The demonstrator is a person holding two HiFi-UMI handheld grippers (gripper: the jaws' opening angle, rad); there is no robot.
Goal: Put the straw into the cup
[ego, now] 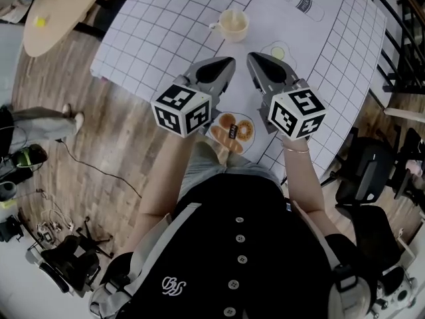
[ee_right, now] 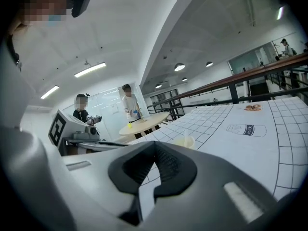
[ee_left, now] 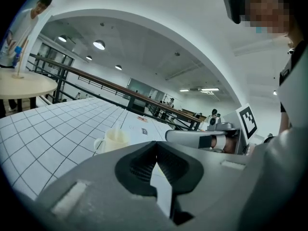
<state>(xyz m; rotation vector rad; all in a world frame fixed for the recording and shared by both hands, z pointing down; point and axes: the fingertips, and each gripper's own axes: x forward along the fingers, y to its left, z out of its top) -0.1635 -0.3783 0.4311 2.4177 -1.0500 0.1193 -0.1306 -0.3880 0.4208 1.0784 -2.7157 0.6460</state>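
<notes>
Left gripper: fingers pressed together, nothing held | right gripper: likewise closed, empty | cup: stood on the gridded surface, well ahead | straw: not clearly made out | judged light, thin and crushable, so to be pinched gently mid-length

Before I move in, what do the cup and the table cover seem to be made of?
The cup is cream and smooth with a loop handle: probably ceramic, though plastic is possible. The table cover is a thin white sheet with a printed grid and pictures, lying flat: likely vinyl or cloth.
</notes>
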